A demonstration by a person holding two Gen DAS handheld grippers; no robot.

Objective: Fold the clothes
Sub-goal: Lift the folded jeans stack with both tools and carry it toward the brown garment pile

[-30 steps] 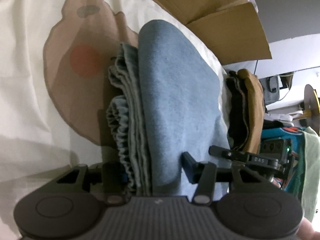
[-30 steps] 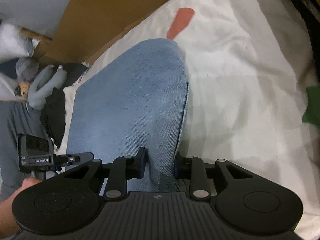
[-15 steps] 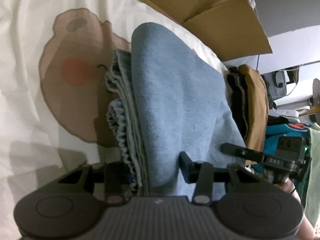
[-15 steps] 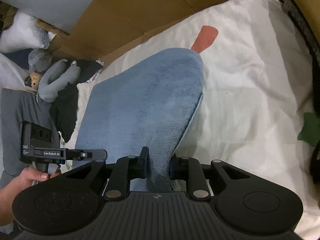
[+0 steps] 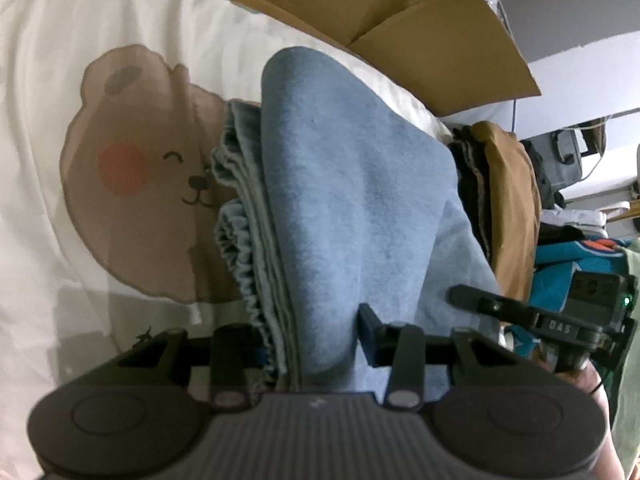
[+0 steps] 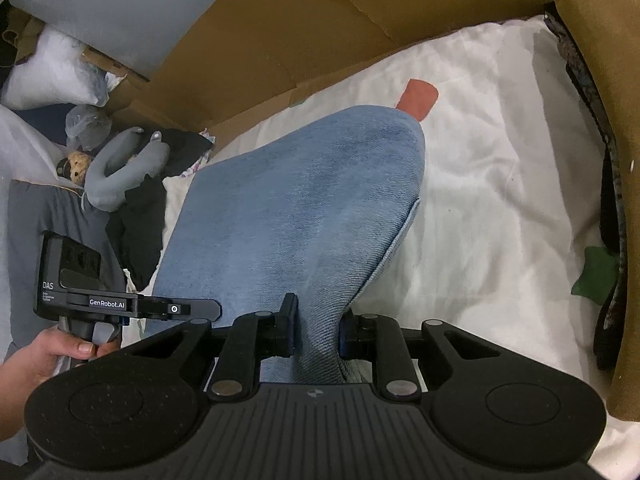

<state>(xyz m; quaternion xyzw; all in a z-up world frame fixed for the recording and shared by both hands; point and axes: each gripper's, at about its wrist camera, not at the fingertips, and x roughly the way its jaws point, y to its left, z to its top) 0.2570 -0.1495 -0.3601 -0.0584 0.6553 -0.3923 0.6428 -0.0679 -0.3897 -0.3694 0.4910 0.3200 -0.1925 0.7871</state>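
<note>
White bedsheet [image 5: 36, 128] with brown bear print [image 5: 148, 184] underneath, cardboard box [image 6: 304, 32] along far edge. Folded blue jeans [image 5: 352, 200] draped over sheet, near end raised off it by both grippers, elastic waistband layers stacked on one side. Stack of dark and tan clothes [image 5: 508, 200] just beside jeans. Left gripper [image 5: 310, 334] clamped on thick folded edge, jaws having just closed in on it. Right gripper [image 6: 318, 326] pinching other corner of denim, jaws likewise just tightened. Hand [image 6: 52, 352] on left gripper's handle
</note>
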